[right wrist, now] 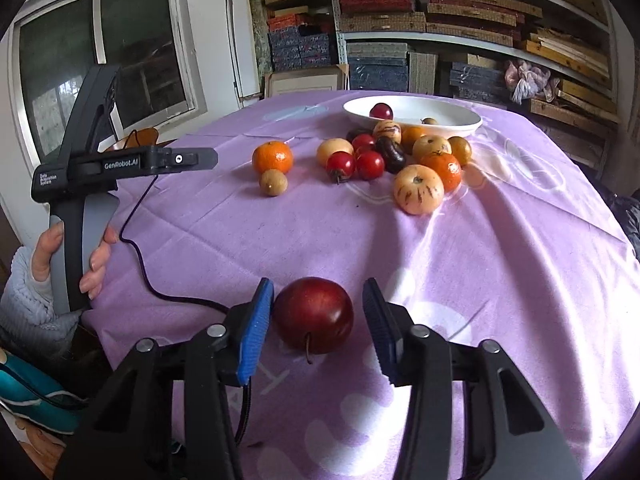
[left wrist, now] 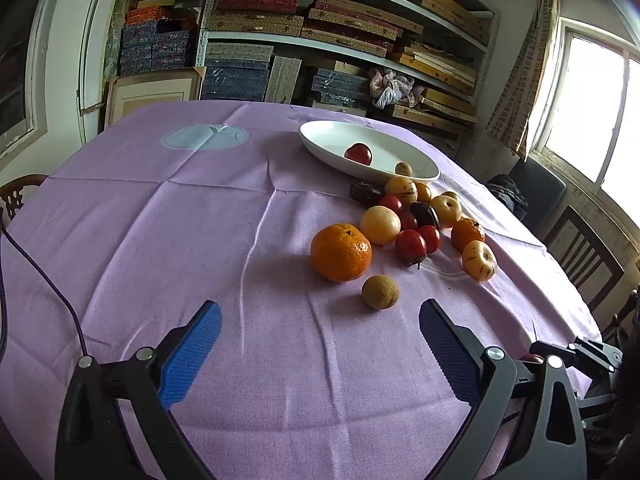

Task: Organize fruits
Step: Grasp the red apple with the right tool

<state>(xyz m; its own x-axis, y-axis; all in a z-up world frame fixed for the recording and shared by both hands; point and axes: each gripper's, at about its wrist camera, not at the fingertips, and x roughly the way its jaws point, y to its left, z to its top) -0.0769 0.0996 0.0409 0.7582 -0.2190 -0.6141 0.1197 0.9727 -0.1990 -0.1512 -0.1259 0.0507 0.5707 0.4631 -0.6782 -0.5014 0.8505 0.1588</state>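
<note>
Here, a dark red plum point(right wrist: 313, 314) with a glossy skin and a thin curved stem sits between the spread jaws of the right gripper point(right wrist: 318, 320), its left side touching or nearly touching the blue pad while a clear gap remains on the right; whether it rests on the cloth or is lifted cannot be told. The left gripper point(left wrist: 320, 344) hovers over the bench point(left wrist: 160, 240), which is draped in a lilac cloth, its jaws wide apart and empty. Just ahead of it lie a small round brown fruit point(left wrist: 380, 291) and a bright tangerine point(left wrist: 341, 252) with a dimpled peel. Behind them a loose heap of fruit point(left wrist: 424, 216) gathers: red tomato-like ones, pale yellow ones streaked with purple, dark purple ones and a second tangerine. At the far edge of the heap stands a white oval dish point(left wrist: 332, 136) holding one red fruit point(left wrist: 358, 153) and one small brown one point(left wrist: 403, 168). Shelves point(left wrist: 340, 32) stacked with flat boxes fill the wall behind
</note>
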